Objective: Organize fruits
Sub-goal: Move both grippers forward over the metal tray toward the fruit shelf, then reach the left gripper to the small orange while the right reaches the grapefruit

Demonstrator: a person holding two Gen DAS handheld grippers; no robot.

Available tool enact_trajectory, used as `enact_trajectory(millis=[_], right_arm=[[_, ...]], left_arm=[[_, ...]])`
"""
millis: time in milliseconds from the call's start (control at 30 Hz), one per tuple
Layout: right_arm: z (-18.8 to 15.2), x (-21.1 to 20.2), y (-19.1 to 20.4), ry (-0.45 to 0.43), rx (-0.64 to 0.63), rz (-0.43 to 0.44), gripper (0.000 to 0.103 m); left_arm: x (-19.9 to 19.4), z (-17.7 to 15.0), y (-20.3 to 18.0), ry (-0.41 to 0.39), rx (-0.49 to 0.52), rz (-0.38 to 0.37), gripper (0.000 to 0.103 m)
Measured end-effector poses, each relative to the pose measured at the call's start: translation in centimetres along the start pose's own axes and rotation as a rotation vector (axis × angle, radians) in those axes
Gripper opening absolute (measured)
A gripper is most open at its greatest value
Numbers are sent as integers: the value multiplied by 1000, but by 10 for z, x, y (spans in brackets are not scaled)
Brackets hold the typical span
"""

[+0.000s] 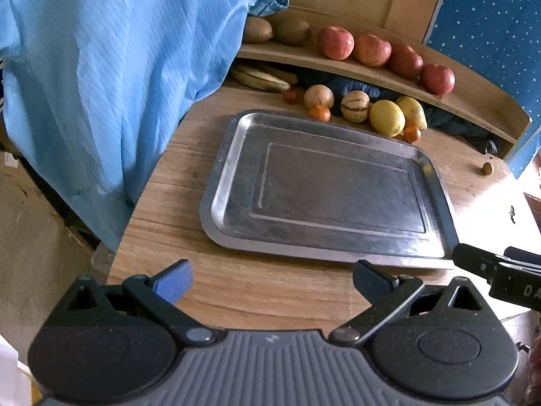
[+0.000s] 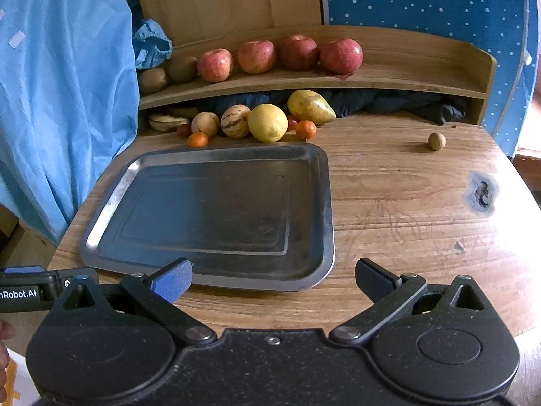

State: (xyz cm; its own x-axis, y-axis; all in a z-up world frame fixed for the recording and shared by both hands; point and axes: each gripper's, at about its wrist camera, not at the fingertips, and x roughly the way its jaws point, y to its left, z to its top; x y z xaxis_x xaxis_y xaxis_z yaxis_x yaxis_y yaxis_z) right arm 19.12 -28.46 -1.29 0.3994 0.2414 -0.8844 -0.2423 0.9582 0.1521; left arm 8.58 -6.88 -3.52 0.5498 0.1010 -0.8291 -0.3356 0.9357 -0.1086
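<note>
**Tray bare, fruit waiting at the back**

On the wooden table (image 2: 399, 203) a metal tray (image 2: 324, 209) lies flat and holds nothing, its long axis running from the near edge toward the shelf (image 2: 405, 77). Behind its far rim a loose cluster of fruit sits on the table: a lemon (image 2: 267, 122), a pear (image 2: 309, 106) lying on its side with its narrow end pointing right, two striped melons (image 2: 235, 120), small oranges (image 2: 306, 129) and bananas (image 2: 165, 121) tucked under the shelf. Four apples (image 2: 340, 55) and two kiwis (image 2: 152, 79) line the shelf above. A small nut (image 2: 436, 140) rests alone, well apart to the right.

The left gripper (image 1: 272, 279) and right gripper (image 2: 274, 279) both hover near the tray's front edge, fingers spread wide and grasping nothing. The sorting appears not yet begun. The next move likely calls for reaching across the tray to one fruit and closing across its short width.
</note>
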Motion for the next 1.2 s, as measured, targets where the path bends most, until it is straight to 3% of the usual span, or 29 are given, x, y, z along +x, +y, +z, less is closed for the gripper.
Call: enact_trajectory(millis=[667,833,1200], right_arm=[[20,18,-15,29,-37,88,103],[29,27,-16,24,-27,76,103],[56,58,-12,25,16,8,103]], left_arm=[[5,19,-14,29,-58,-19,103],[20,37,-10,21,-65,-27,103],[70,92,-9,66,19,-50,103]])
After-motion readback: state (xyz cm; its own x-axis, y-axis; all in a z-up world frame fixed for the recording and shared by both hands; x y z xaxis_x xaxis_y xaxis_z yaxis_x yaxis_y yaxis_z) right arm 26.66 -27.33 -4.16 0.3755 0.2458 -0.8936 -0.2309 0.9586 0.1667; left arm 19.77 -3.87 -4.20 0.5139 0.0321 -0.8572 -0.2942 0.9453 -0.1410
